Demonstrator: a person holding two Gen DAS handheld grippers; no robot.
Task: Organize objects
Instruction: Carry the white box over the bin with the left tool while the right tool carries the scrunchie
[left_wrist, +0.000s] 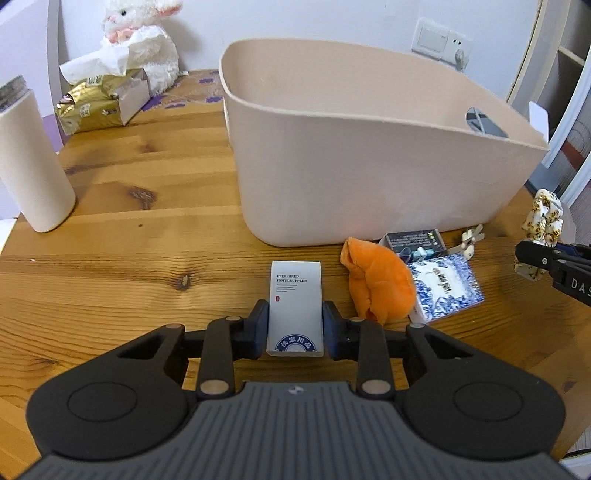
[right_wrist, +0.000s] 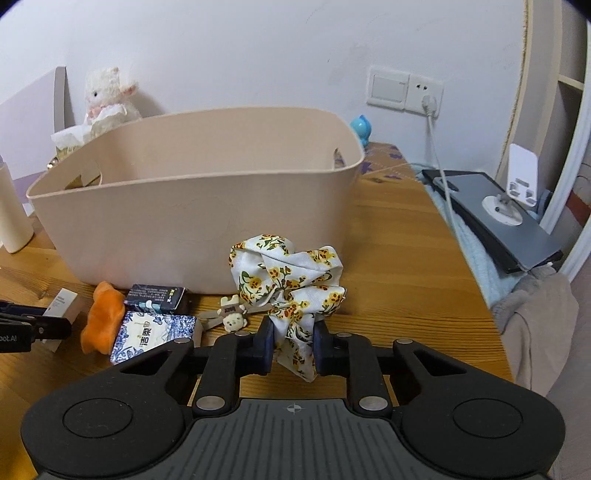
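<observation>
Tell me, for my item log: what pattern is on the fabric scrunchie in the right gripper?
White fabric scrunchie with yellow-orange flowers and green stems; clearest in the right wrist view.

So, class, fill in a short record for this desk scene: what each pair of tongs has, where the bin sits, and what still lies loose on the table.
left tongs: shut on white hotel supplies box
right tongs: shut on floral scrunchie
bin: beige storage bin, upright on wooden table, behind both items
loose items: orange plush, blue-and-white tissue pack, dark small box, bear hair clip
</observation>
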